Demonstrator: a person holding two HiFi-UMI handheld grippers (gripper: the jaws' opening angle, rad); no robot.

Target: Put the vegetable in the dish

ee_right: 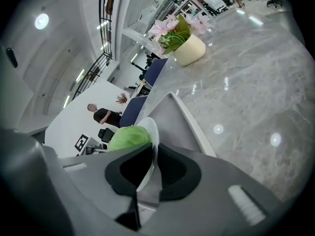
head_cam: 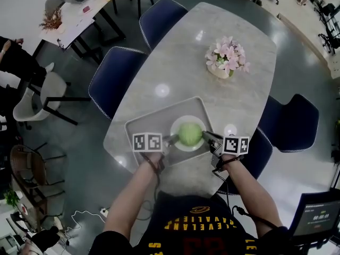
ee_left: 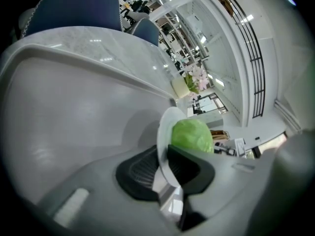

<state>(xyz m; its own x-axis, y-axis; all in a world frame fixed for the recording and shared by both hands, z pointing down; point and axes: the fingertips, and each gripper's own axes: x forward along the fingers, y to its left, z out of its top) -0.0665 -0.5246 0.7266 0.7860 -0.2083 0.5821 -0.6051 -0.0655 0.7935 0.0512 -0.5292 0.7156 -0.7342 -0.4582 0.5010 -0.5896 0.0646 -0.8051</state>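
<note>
Head view: grey marble table [head_cam: 234, 100], long axis running near-left to far-right. A grey tray [head_cam: 154, 122] sits at the near end. A white dish [head_cam: 177, 125] rests in the tray's right half. The vegetable [head_cam: 189, 134], a round pale-green cabbage-like head, lies in the middle of the dish and covers most of it.

Left gripper [ee_left: 162, 149]: at the dish's left edge. Its own view shows the rim standing between the two dark pads, with both pads closed against it. The grasp is on the dish only; the vegetable sits just beyond the jaws, untouched.

Right gripper [ee_right: 150, 149]: at the dish's right edge, opposite the left one. Its own view shows the same arrangement, the rim clamped between the pads and the green head just past them on the left.

Both of the person's forearms reach in from the near side.

Surroundings: a pot of pink flowers [head_cam: 227, 57] stands toward the far end of the table, well apart from the tray. Dark blue chairs [head_cam: 114, 78] stand along the table's left and right sides.
</note>
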